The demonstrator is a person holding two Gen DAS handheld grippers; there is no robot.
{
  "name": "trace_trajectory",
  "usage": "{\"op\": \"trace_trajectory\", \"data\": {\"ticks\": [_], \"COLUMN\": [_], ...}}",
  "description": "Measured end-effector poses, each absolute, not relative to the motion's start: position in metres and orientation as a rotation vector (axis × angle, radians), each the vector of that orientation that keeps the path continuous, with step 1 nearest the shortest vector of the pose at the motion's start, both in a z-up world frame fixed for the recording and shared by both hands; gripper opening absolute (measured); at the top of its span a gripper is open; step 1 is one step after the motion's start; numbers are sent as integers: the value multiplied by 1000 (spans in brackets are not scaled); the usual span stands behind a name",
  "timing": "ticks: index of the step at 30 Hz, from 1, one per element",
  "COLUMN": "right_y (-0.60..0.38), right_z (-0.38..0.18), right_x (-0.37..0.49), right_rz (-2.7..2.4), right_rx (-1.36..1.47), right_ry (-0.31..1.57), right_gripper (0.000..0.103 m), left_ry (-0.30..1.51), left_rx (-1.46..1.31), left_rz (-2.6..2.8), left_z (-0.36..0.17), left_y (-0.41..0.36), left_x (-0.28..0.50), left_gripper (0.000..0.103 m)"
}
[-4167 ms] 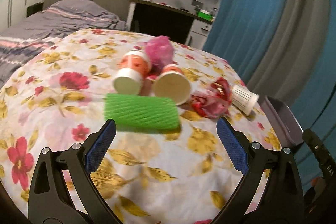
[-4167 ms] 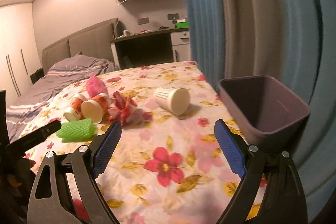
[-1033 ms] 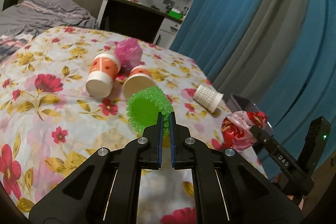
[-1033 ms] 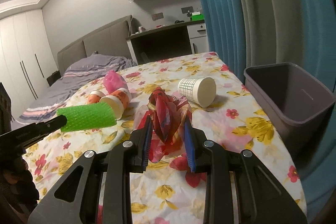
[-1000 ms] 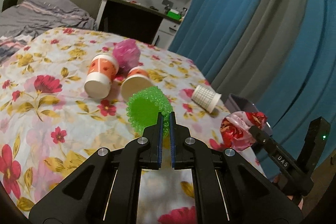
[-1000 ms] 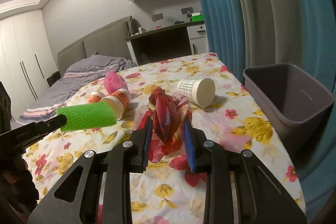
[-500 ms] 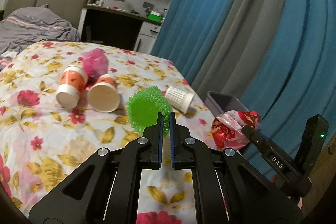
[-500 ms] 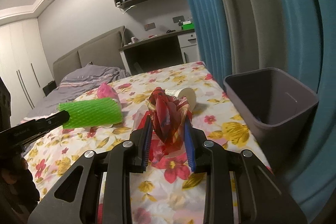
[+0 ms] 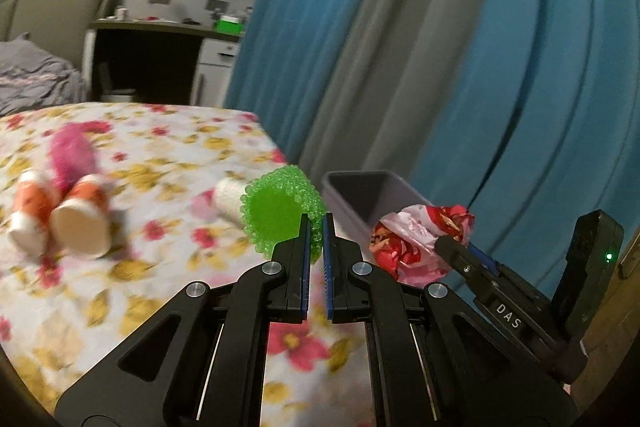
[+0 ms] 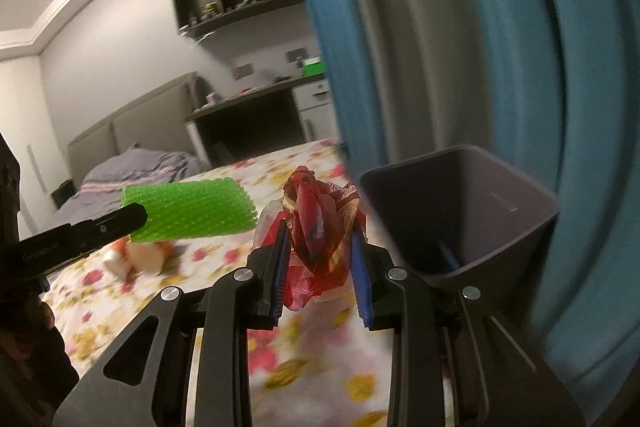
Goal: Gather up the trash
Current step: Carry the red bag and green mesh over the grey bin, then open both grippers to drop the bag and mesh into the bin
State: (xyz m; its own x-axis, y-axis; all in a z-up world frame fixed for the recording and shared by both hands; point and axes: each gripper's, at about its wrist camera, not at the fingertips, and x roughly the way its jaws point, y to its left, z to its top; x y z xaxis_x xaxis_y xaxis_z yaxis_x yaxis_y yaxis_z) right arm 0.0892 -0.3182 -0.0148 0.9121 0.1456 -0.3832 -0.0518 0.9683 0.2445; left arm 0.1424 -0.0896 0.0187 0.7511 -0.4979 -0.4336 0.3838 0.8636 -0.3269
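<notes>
My left gripper (image 9: pixel 315 223) is shut on a green foam net sleeve (image 9: pixel 276 213) and holds it in the air over the floral table, just left of the grey bin (image 9: pixel 362 193). The sleeve also shows in the right wrist view (image 10: pixel 192 211). My right gripper (image 10: pixel 320 231) is shut on a crumpled red and pink wrapper (image 10: pixel 318 223) and holds it up close to the left of the bin (image 10: pixel 460 211). The wrapper shows in the left wrist view (image 9: pixel 412 243) too.
On the floral tablecloth (image 9: pixel 160 287) lie two orange paper cups (image 9: pixel 80 227), a pink foam net (image 9: pixel 74 159) and a white cup (image 9: pixel 230 201). Blue and grey curtains (image 9: pixel 440 67) hang behind the bin. A bed and desk stand at the back.
Both grippers have swung right toward the bin, each with its piece of trash. The bin is now closer and larger in both views.
</notes>
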Motion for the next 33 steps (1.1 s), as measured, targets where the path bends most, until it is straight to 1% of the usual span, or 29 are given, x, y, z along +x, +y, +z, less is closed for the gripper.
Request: {"op": "trace_trajectory", "data": {"ticks": [9, 17, 23, 33], "right_y": [-379, -408, -415, -420], "right_z": [-8, -22, -32, -38], "right_x": [119, 145, 156, 165], "right_rz": [-60, -149, -170, -175], "right_rx": [250, 252, 259, 259], "right_ry": [365, 410, 449, 482], "right_gripper": [29, 29, 29, 30], "left_ry": [554, 633, 681, 743], "left_rx": [-217, -195, -185, -184], "left_rz": [-638, -705, -734, -752], "left_z": [12, -18, -37, -58], "left_y": [-177, -237, -256, -268], "left_x": [196, 233, 244, 249], "left_gripper": [5, 5, 5, 5]}}
